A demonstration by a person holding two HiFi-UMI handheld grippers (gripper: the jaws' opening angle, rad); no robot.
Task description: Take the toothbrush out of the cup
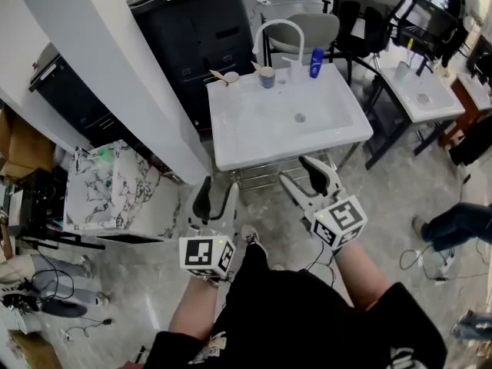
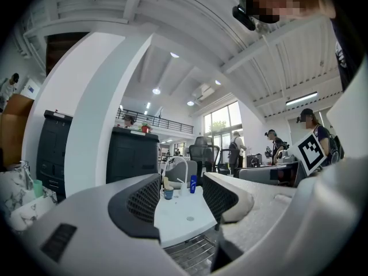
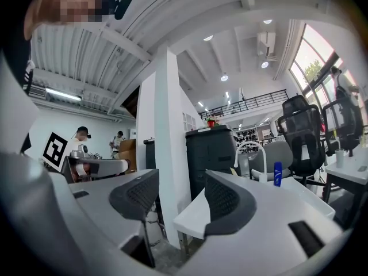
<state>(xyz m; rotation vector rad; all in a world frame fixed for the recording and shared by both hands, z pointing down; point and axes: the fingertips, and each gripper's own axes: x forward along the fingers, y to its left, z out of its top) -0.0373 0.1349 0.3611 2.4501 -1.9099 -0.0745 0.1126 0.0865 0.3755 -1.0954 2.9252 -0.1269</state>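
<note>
Currently well short of the sink (image 1: 231,154), with left claw (image 1: 217,202) and right claw (image 1: 309,181) both released and empty. Blue cup (image 1: 267,77) at the back rim beside the faucet (image 1: 280,33), toothbrush (image 1: 256,67) leaning out of it. Likely risks: tipping the light cup on the reach, bumping the blue bottle (image 1: 316,62), or pinching the cup rim instead of the thin handle.

This is a big open-plan office or studio with a mock washroom corner built into it. A white washbasin (image 1: 231,144) with a curved faucet (image 1: 281,28) stands on a bare metal frame (image 1: 261,177) over a polished grey floor (image 1: 400,198). Around it are black office chairs (image 1: 357,21), white desks (image 1: 430,102), a black cabinet (image 1: 192,29) and loose cables (image 1: 442,266). The gripper views show a high ribbed ceiling (image 3: 190,4), tall windows (image 3: 310,62) and a railed mezzanine (image 3: 253,103).
</note>
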